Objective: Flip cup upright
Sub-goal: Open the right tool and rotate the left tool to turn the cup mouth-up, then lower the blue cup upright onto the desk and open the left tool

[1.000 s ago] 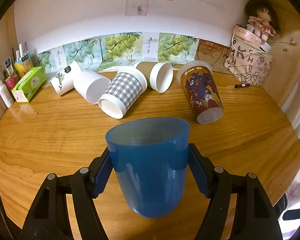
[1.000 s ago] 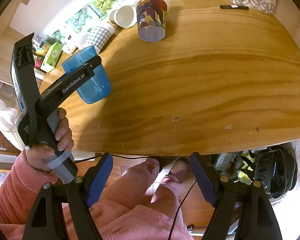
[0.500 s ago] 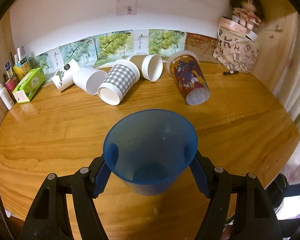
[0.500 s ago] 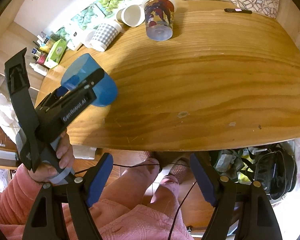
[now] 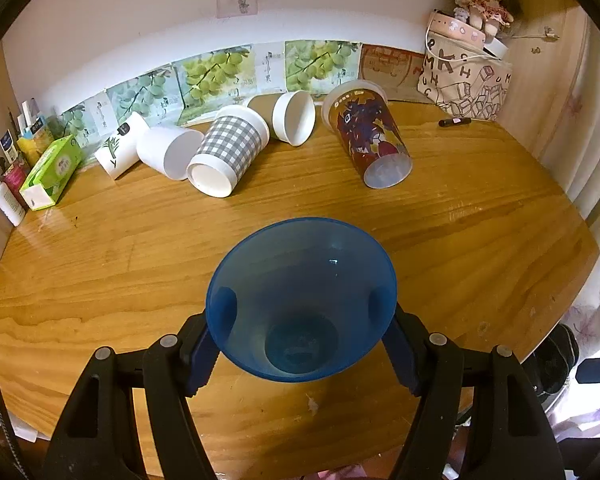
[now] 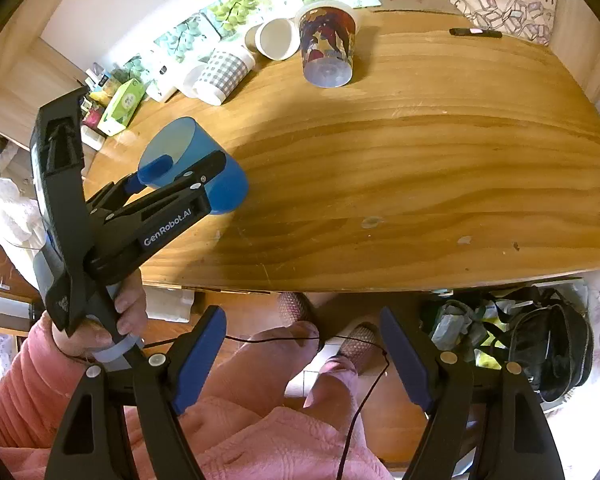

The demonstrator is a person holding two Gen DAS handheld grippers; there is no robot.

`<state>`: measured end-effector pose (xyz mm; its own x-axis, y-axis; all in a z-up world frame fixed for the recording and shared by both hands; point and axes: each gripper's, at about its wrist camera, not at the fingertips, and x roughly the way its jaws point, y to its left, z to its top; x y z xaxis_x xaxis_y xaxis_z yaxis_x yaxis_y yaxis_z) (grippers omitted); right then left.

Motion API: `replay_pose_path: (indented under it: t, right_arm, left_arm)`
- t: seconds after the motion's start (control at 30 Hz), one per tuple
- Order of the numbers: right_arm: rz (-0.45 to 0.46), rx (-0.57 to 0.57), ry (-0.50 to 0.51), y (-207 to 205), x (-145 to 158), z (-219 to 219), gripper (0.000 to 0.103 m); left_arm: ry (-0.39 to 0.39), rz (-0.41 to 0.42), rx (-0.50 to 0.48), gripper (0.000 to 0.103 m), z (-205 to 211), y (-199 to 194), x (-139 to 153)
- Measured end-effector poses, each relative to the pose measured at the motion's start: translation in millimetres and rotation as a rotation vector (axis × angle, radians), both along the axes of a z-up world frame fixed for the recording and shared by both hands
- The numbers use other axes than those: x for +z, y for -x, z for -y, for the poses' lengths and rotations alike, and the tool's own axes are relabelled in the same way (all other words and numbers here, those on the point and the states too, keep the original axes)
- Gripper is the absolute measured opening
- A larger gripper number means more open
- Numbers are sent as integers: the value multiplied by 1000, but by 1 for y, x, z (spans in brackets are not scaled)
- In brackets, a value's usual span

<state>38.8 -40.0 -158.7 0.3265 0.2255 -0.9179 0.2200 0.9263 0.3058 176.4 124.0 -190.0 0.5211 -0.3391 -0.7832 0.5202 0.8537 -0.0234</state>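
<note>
My left gripper (image 5: 302,344) is shut on a translucent blue plastic cup (image 5: 300,300), its pads pressing the cup's sides near the rim. I look down into its open mouth. In the right wrist view the blue cup (image 6: 196,168) hangs tilted over the front left of the wooden table (image 6: 420,152), mouth up and away, held in the left gripper (image 6: 168,184). My right gripper (image 6: 302,354) is open and empty, below the table's front edge, over the person's lap.
Several cups lie on their sides along the back wall: a checked one (image 5: 228,150), white ones (image 5: 172,152), a brown one (image 5: 288,116) and a printed one (image 5: 368,136). A green tissue box (image 5: 50,172) and bottles stand at left, a tote bag (image 5: 464,80) and pen (image 5: 454,121) at right.
The left gripper has tipped the blue cup from side-on to mouth facing the camera, and moved it toward the table's front edge. The right gripper has stayed put, open.
</note>
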Motion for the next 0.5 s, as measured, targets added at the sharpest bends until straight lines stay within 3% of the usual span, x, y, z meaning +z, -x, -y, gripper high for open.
replay_pose_path:
  t: [0.17, 0.33, 0.5]
  right_arm:
    - [14, -12, 9, 6, 5, 2, 81]
    - [26, -24, 22, 11, 9, 6, 84]
    - [20, -22, 28, 9, 8, 6, 88]
  left_arm:
    - [-36, -33, -8, 76, 3, -2, -1]
    - [-76, -92, -28, 87, 6, -4, -3]
    - [-113, -139, -25, 88, 1, 0, -5]
